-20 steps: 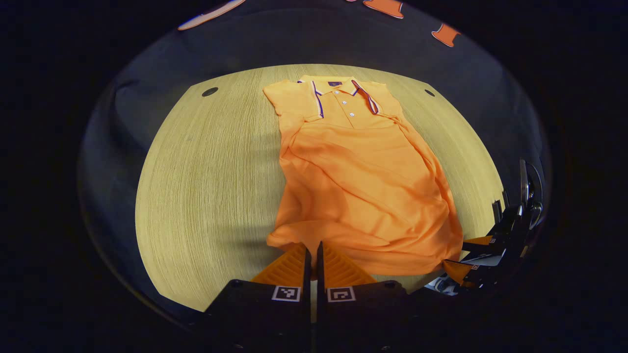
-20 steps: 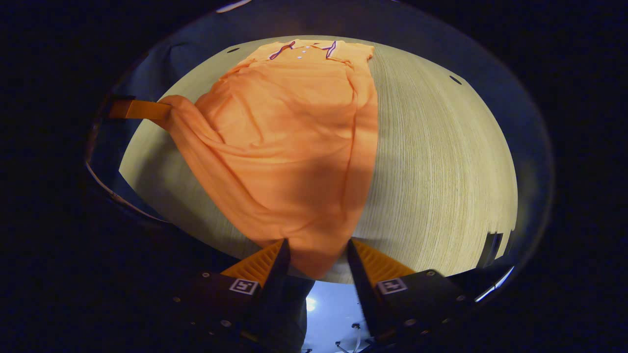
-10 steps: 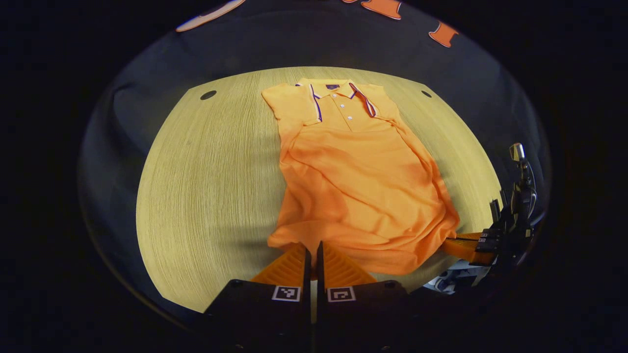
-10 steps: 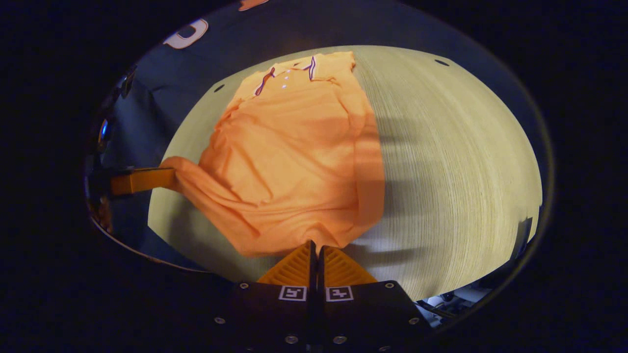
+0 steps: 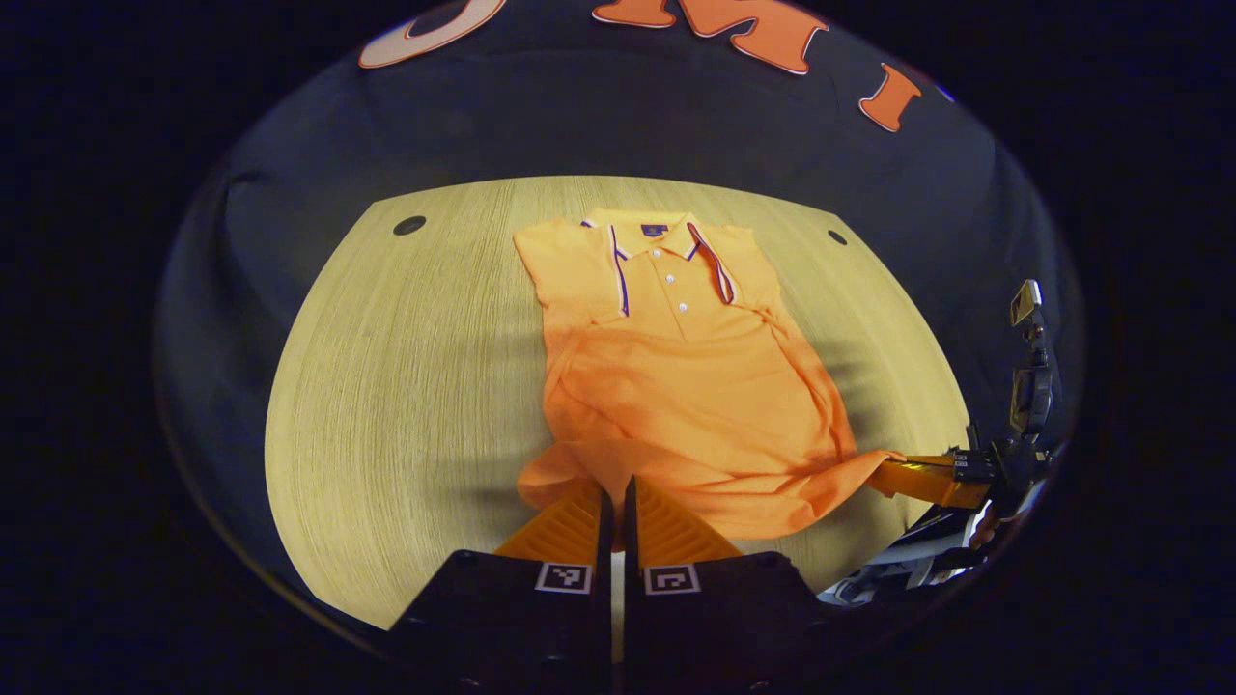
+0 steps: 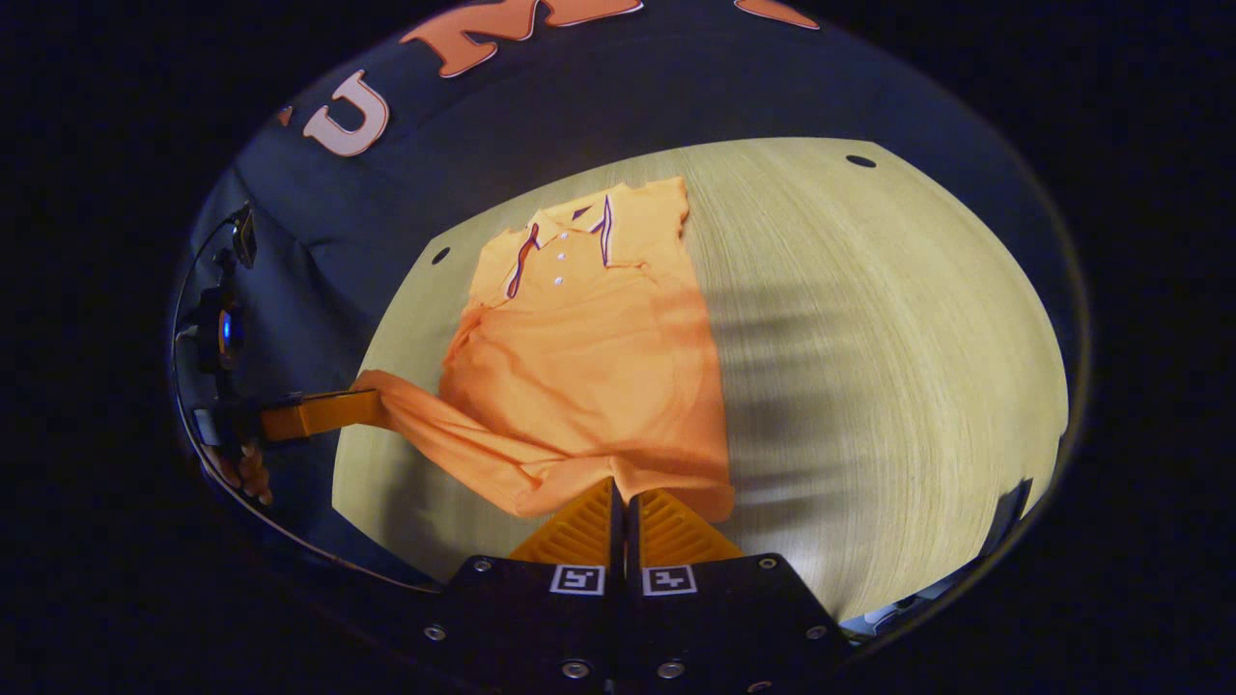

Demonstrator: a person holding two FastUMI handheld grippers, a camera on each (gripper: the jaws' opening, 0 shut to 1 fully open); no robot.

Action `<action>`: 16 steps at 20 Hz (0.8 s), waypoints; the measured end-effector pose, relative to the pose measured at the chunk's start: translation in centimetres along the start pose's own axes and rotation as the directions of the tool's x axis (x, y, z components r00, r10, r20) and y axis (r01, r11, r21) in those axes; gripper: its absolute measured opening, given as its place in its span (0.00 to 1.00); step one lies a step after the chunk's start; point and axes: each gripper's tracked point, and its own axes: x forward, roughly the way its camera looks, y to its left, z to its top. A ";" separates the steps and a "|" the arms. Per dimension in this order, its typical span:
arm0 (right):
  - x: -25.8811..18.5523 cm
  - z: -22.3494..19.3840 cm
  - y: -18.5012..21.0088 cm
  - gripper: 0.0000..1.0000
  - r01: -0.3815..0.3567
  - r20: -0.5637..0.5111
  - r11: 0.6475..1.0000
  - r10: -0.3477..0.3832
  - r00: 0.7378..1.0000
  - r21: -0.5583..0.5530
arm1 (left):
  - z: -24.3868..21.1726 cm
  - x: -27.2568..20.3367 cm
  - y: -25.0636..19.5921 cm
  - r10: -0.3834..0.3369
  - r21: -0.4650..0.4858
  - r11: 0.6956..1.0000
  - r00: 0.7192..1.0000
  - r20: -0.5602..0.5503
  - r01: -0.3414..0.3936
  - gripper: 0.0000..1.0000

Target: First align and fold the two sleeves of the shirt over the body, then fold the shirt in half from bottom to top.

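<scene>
1. An orange polo shirt (image 5: 676, 386) is lying collar-away on a pale wooden table (image 5: 406, 386), its sleeves folded in over the body.
2. The left gripper (image 5: 612, 502) is pinching the hem's near corner, fingers pressed together on the cloth.
3. The right gripper (image 6: 624, 507) is likewise clamping the opposite hem corner, lifting the bottom edge clear of the table.
</scene>
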 end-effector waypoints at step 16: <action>2.4 17.4 0.4 0.00 -0.041 0.203 0.997 0.052 0.978 -0.061 | 13.0 4.0 1.3 -0.012 -0.041 0.999 0.991 0.132 0.017 0.05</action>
